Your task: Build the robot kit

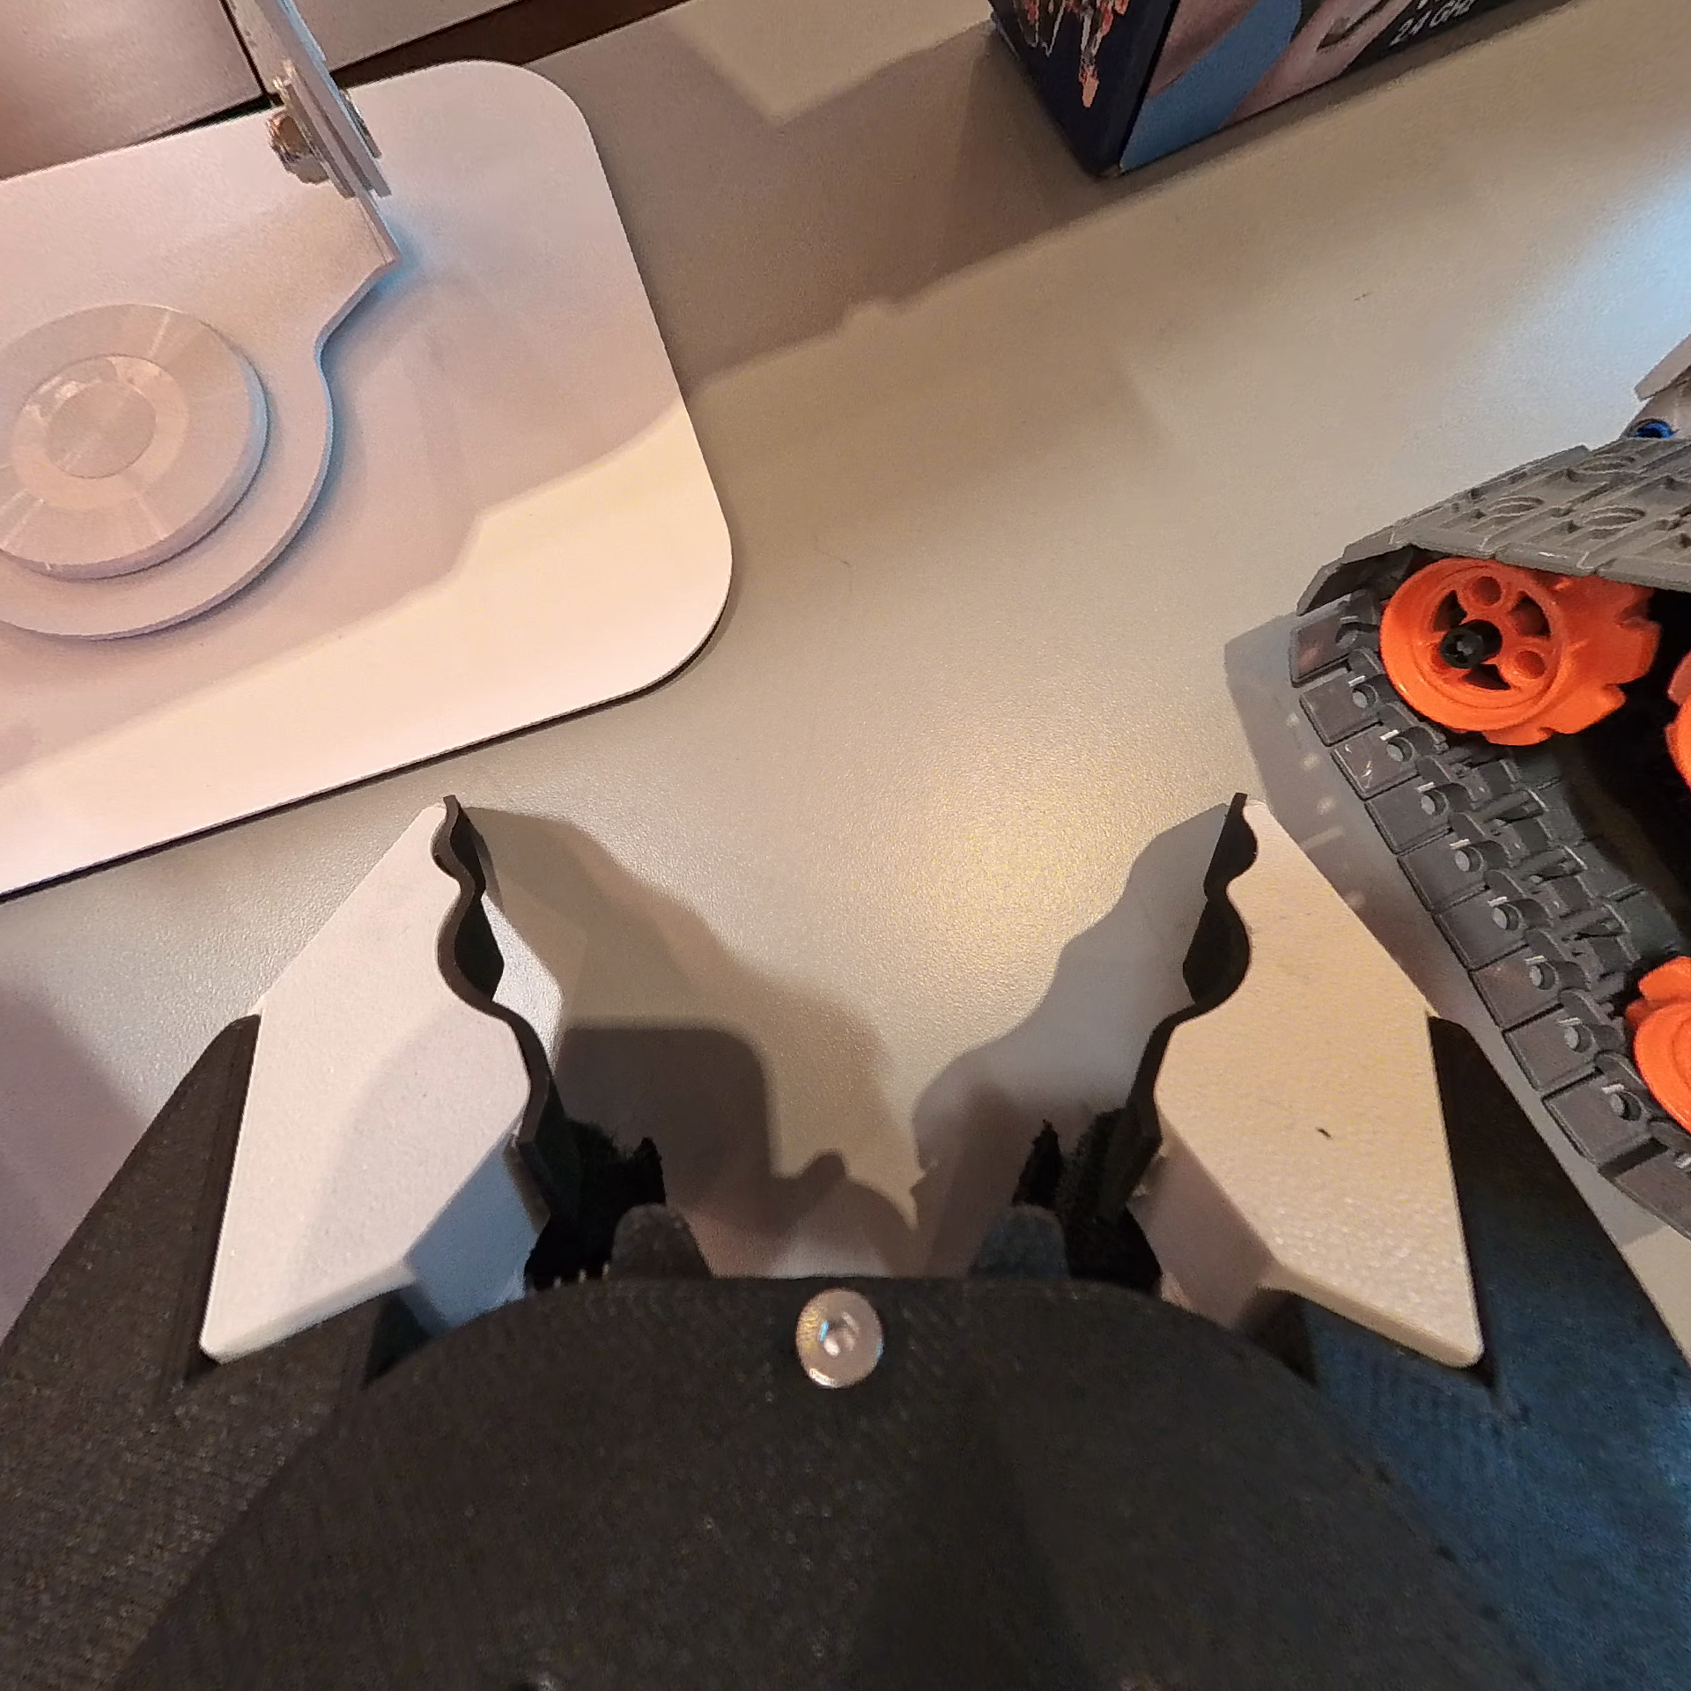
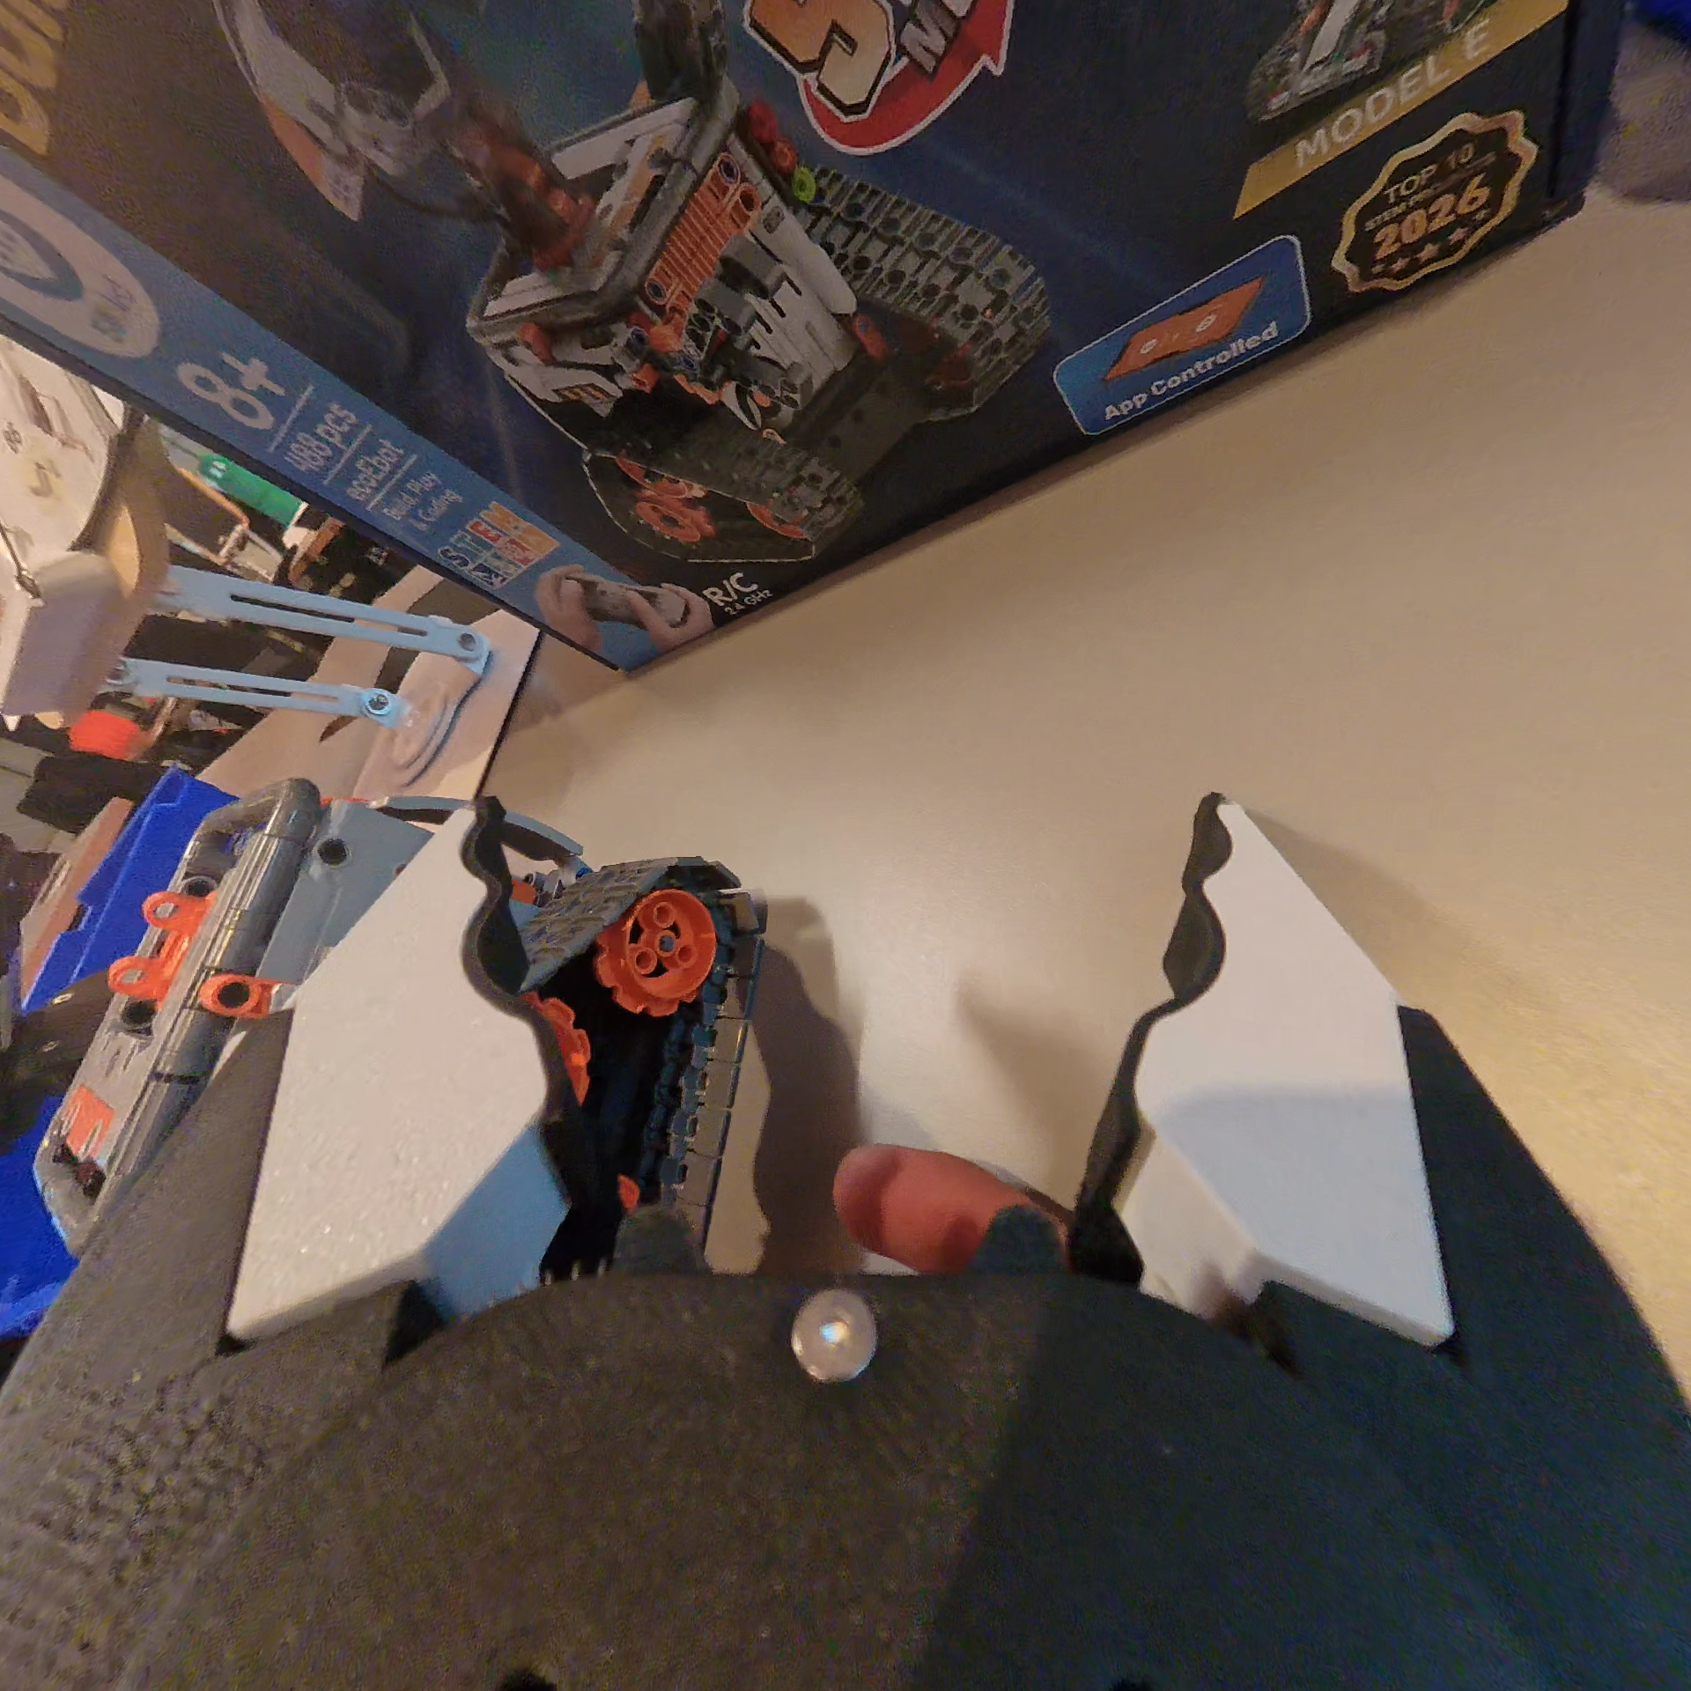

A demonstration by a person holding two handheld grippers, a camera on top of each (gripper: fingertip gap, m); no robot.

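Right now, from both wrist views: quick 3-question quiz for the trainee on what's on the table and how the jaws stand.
1. True or false: the left gripper holds the tracked toy vehicle.
2. What colour are the vehicle's wheels?
   A green
   B orange
   C white
3. Fill in: the right gripper stands with its jaws ____, the printed box ahead of it.

Key:
1. False: jaws open over bare table, vehicle off to the side.
2. B
3. open
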